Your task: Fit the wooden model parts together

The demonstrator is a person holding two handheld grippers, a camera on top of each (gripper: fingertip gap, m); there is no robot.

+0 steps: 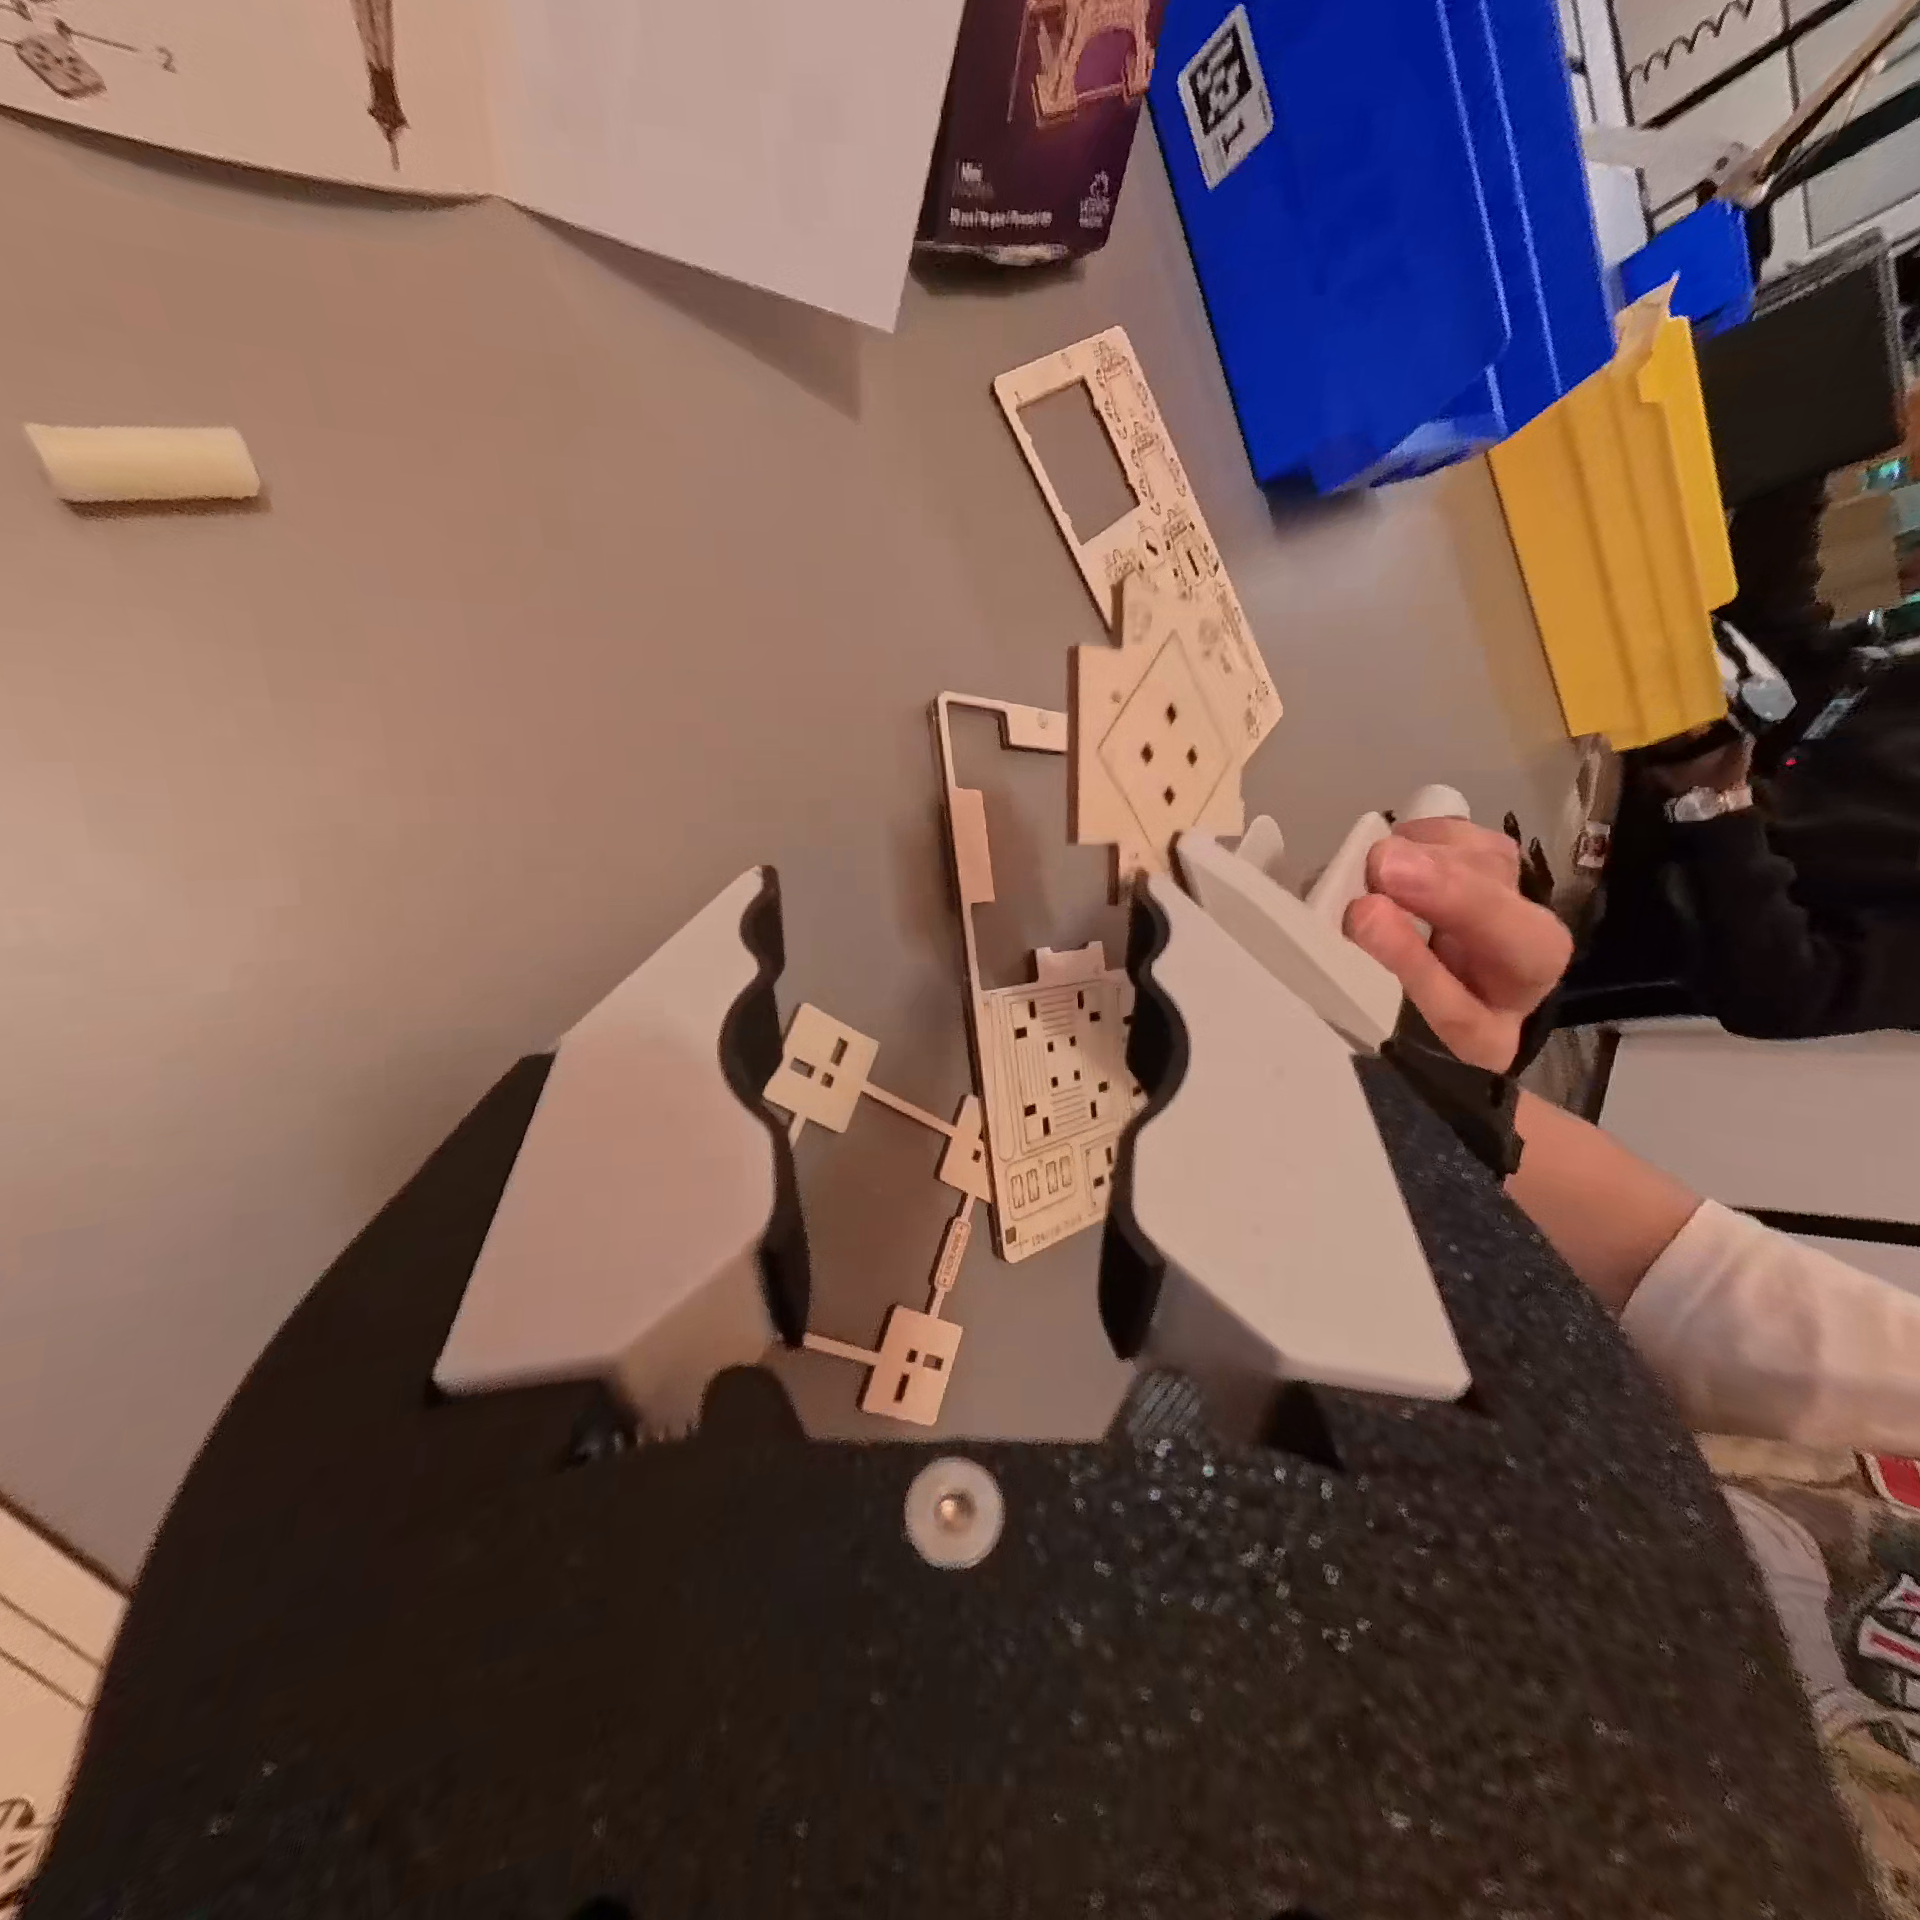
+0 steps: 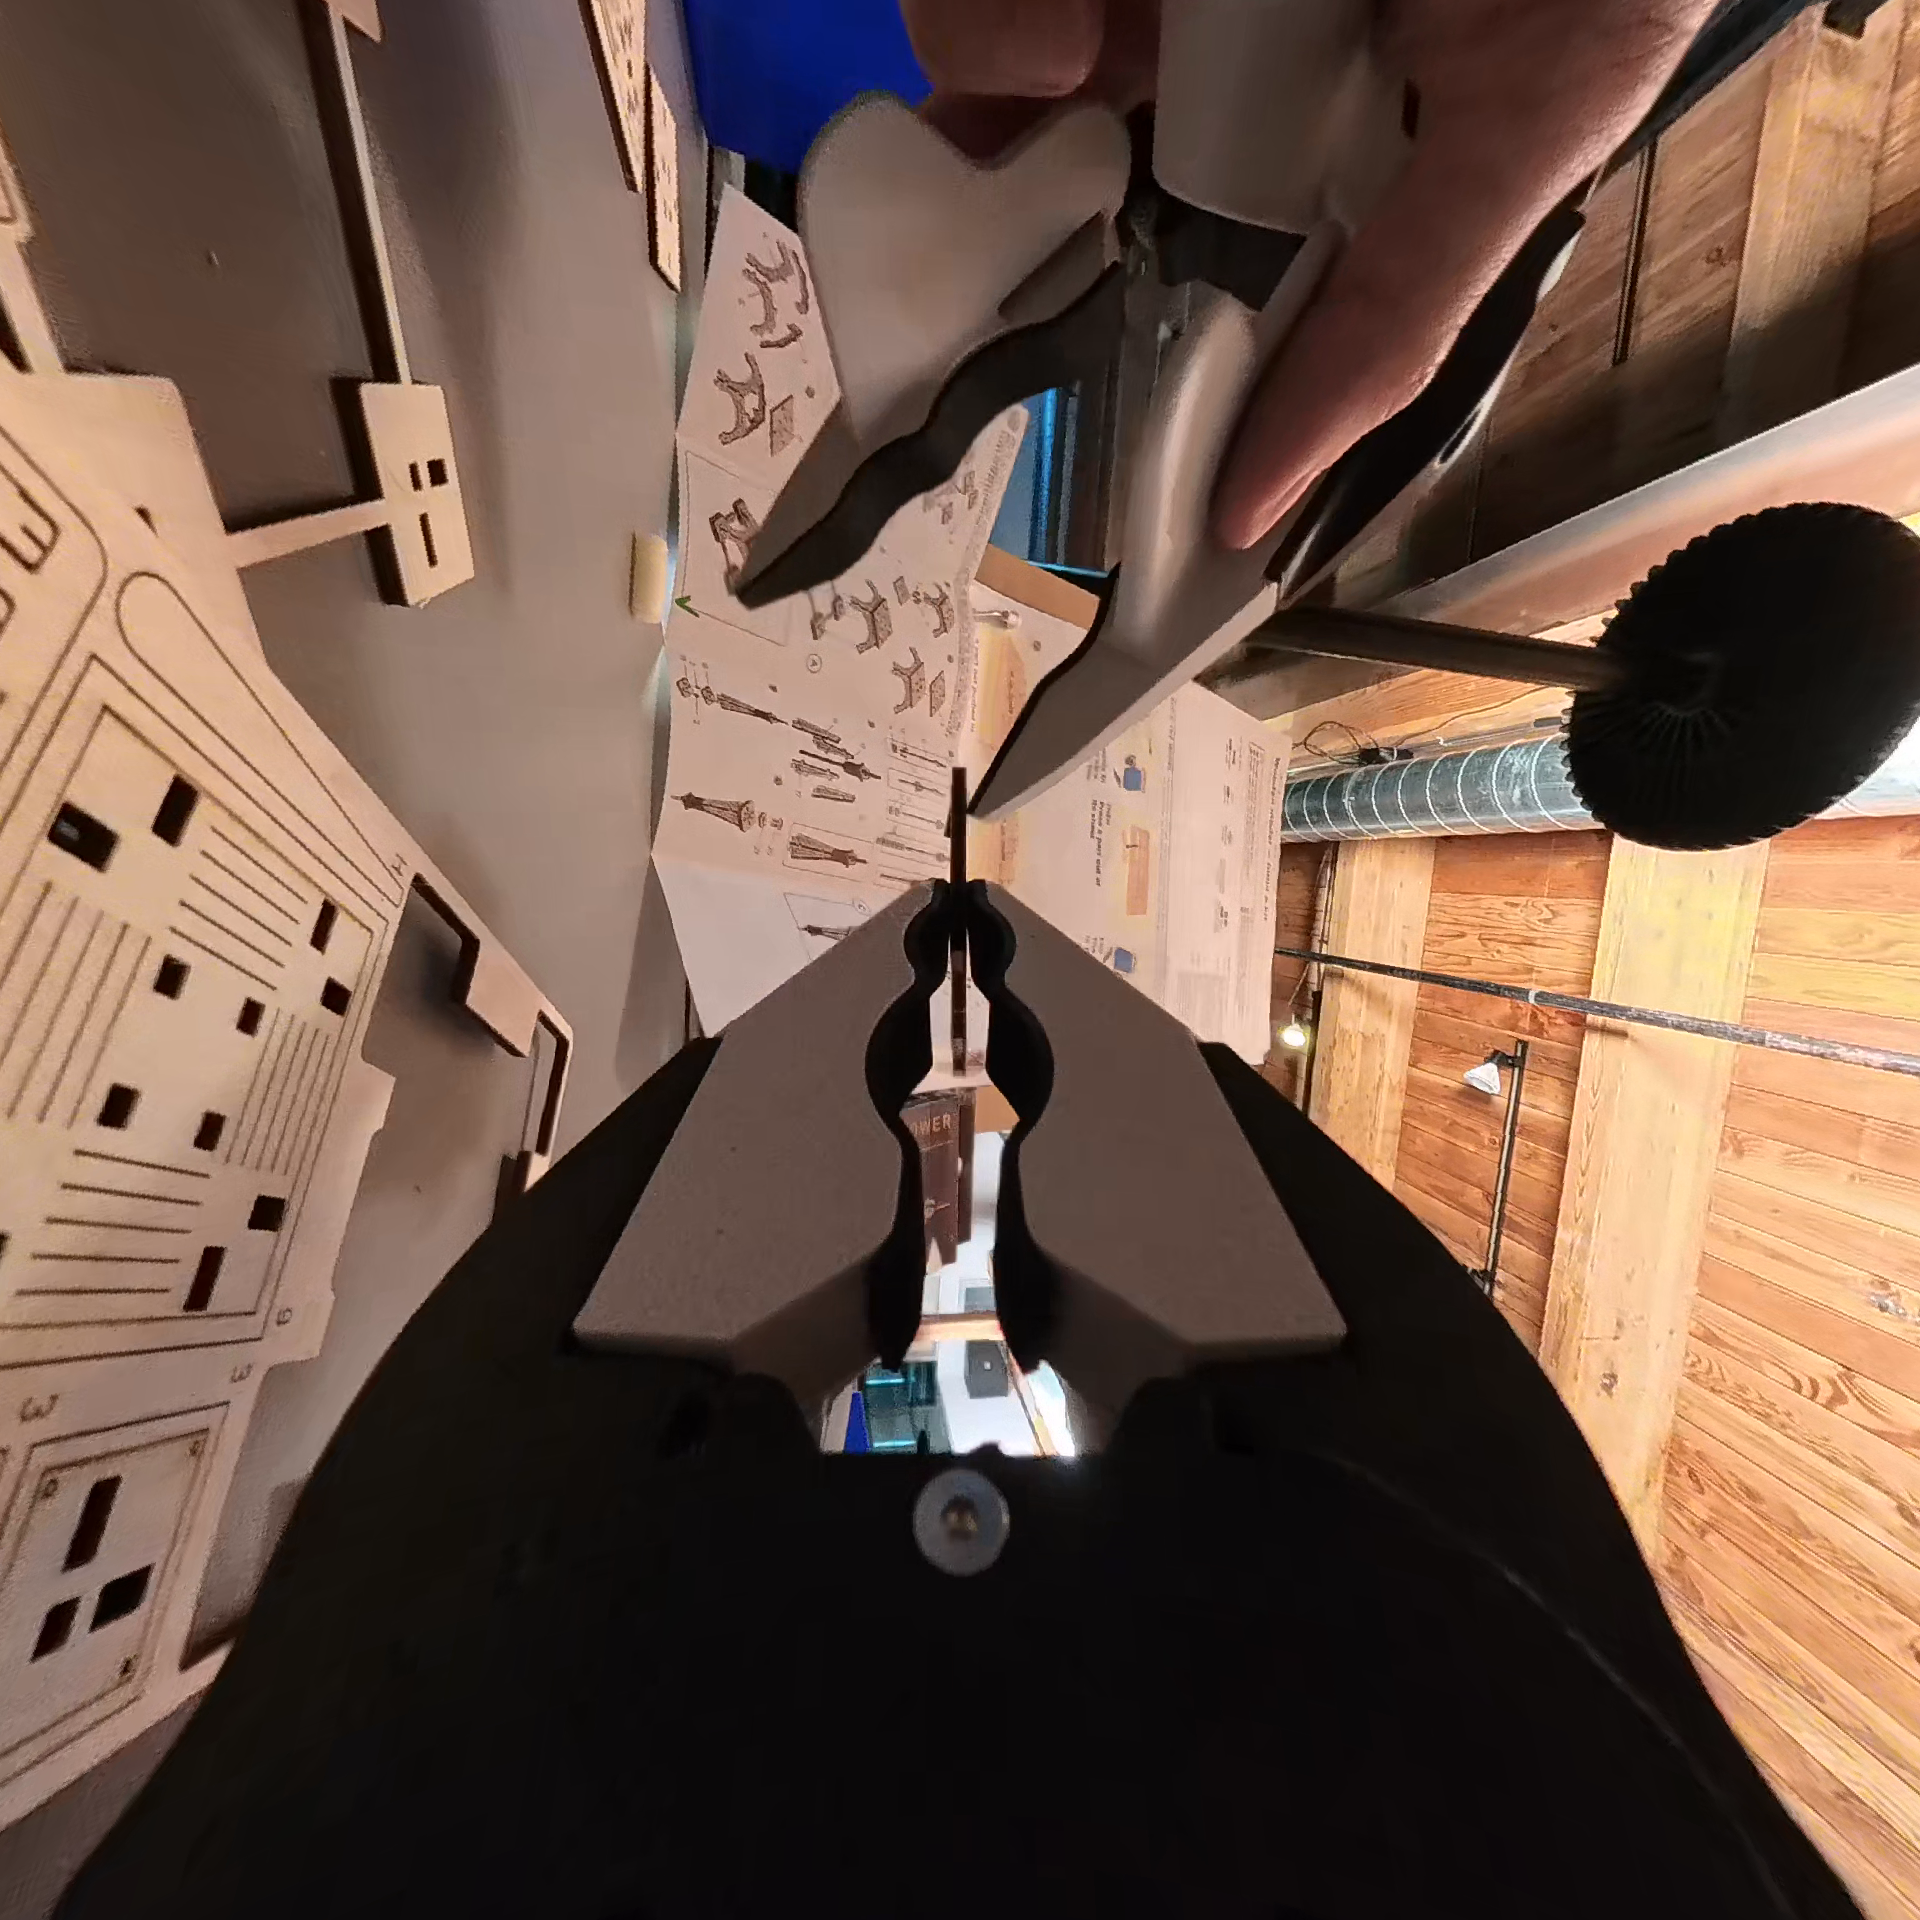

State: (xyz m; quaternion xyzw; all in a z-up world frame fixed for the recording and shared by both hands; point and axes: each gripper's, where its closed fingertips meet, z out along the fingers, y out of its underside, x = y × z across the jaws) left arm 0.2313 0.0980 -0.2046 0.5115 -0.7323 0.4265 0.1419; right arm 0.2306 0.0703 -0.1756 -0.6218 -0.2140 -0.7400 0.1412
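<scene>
The left gripper (image 1: 951,894) hangs wide open and empty over the grey worktop (image 1: 468,727), a punched-out wooden frame (image 1: 894,1205) lying between its fingers. Ahead of it, the right gripper (image 2: 958,888) pinches one thin wooden plate (image 1: 1158,753) edge-on. Two perforated wooden sheets (image 1: 1049,1081) lie beneath, and beyond them stand one blue bin (image 1: 1351,260), one yellow bin (image 1: 1610,551) and one instruction sheet (image 2: 831,727).

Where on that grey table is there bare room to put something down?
Bare table lies between the white block and the wooden sheets. It is crowded on the other side of the sheets, by the blue bin and yellow bin.
</scene>
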